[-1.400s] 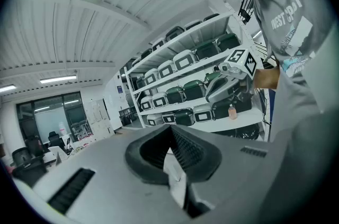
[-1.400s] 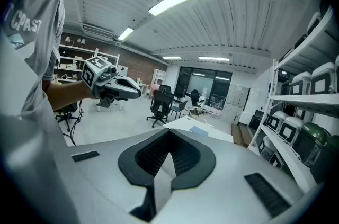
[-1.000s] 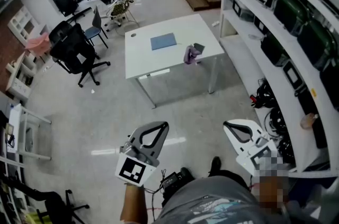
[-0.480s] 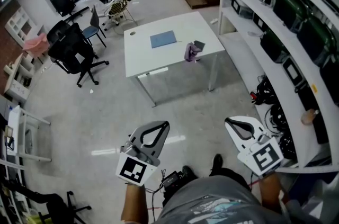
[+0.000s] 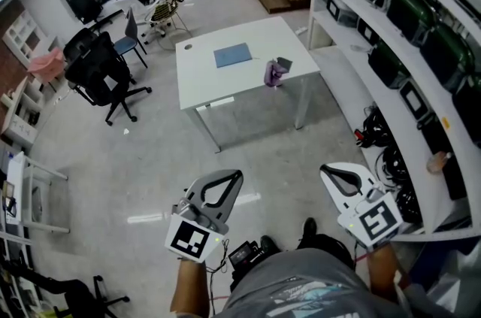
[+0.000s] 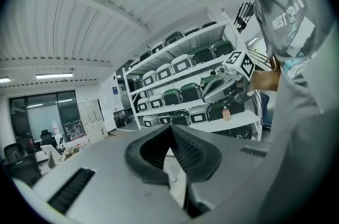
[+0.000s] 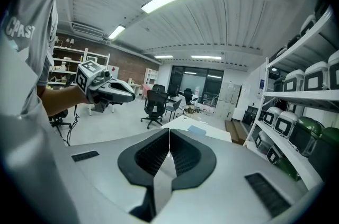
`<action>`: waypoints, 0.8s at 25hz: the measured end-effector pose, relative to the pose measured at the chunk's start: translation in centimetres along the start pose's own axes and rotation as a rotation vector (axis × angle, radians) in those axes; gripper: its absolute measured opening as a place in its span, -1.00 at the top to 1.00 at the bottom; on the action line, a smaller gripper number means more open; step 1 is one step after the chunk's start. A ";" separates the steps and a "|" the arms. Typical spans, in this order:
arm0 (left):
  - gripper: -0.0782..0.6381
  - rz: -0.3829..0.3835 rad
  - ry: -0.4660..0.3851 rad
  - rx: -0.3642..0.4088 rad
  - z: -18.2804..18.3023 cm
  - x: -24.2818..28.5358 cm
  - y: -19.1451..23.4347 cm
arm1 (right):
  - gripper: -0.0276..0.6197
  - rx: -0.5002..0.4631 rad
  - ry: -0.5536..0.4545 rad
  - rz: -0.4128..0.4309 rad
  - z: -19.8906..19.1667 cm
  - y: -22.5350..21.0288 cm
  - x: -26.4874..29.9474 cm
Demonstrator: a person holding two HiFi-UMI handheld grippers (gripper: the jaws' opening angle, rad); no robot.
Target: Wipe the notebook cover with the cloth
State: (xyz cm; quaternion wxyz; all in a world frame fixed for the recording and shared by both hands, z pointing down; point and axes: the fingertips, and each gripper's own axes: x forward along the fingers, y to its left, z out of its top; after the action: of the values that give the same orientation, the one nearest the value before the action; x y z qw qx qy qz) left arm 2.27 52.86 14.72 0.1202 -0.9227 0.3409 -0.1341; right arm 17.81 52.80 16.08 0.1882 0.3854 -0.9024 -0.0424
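Observation:
Far ahead on the white table [image 5: 203, 87] lies the blue notebook [image 5: 231, 55], also visible in the right gripper view as a small blue notebook [image 7: 197, 130]. The purple cloth [image 5: 271, 74] sits bunched near the table's right front edge. Both grippers hang low by the person's body, far from the table. My left gripper [image 5: 234, 176] is shut with nothing in it, its jaws meeting at the left gripper's tip [image 6: 170, 128]. My right gripper [image 5: 325, 172] is shut too, and the right gripper's tip [image 7: 169, 131] holds nothing.
White shelving [image 5: 391, 31] with boxes and green cases runs along the right. Black office chairs [image 5: 101, 72] stand left of the table. Cables [image 5: 376, 140] lie on the floor by the shelf foot. Grey floor stretches between the person and the table.
The right gripper has shifted slightly and its marker cube now shows. The view has drifted a little; the left gripper has hardly moved.

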 end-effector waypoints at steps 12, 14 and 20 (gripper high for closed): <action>0.78 -0.005 0.013 -0.011 -0.6 3.2 2.6 | 0.82 0.013 -0.003 0.012 -0.1 -3.6 3.4; 0.78 0.000 0.023 -0.008 -0.8 4.3 3.3 | 0.82 0.017 -0.009 0.025 -0.1 -4.8 4.6; 0.78 0.027 0.066 -0.013 -1.1 8.9 6.0 | 0.82 0.019 -0.031 0.072 -0.3 -9.5 7.5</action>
State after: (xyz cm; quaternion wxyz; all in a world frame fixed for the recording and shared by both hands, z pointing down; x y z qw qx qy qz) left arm 4.88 42.43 15.35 0.1046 -0.9139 0.3580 -0.1603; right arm 19.63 40.87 16.60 0.1720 0.3539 -0.9187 -0.0328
